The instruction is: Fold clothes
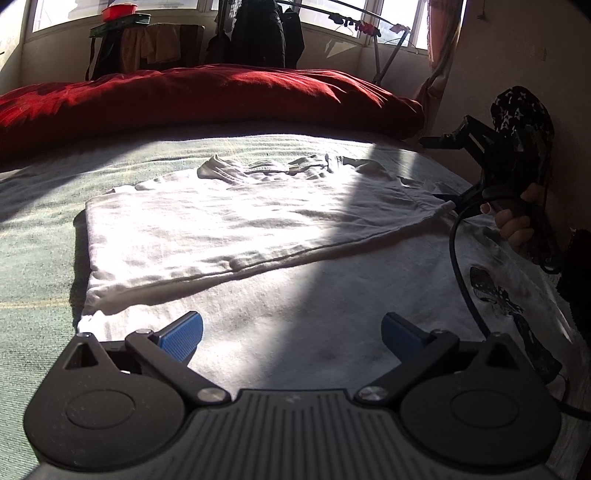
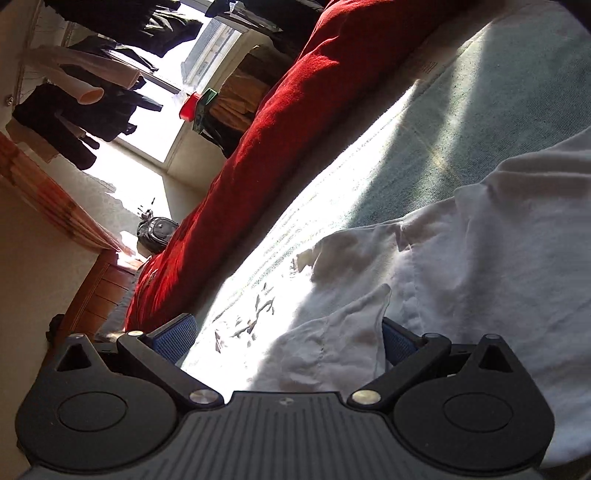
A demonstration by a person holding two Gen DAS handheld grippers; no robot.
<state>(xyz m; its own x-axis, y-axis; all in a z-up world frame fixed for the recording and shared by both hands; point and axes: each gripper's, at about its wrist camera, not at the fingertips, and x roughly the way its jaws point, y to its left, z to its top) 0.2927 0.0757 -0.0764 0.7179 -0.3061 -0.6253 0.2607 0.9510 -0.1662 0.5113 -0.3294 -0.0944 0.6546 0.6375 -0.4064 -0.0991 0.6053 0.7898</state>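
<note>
White cotton T-shirt [image 1: 229,225] lying flat on a pale green bedspread [image 1: 33,229], partly folded: its left side is turned over the body, leaving a straight diagonal edge that runs toward the right sleeve [image 2: 343,332]. A dark printed motif [image 1: 509,306] shows on the uncovered lower right part of the shirt. Strong sunlight bleaches the middle of the cloth and hides fine creases there.

Left gripper [image 1: 291,332]: low over the shirt's near part, blue fingers [image 1: 183,334] spread wide, nothing between them. Right gripper [image 2: 288,336]: tilted steeply at the sleeve, fingers likewise apart; the sleeve tip rises between them beside the right finger, but neither pad is closed on it. In the left wrist view a hand [image 1: 517,225] holds this gripper at the shirt's right edge, cable [image 1: 461,266] trailing across the cloth.

Step in hand, as judged: taking the right sleeve to fold it inward. To do it well, close on both layers of the sleeve near its hem, lift only enough to clear the body, and carry it across so the new edge lies parallel to the opposite fold. The left gripper can press the near hem to stop the shirt sliding. Keep the cable off the fabric.

Beyond: a red duvet [image 1: 207,96] across the bed's far side; dark garments [image 1: 266,33] hanging before the windows.
</note>
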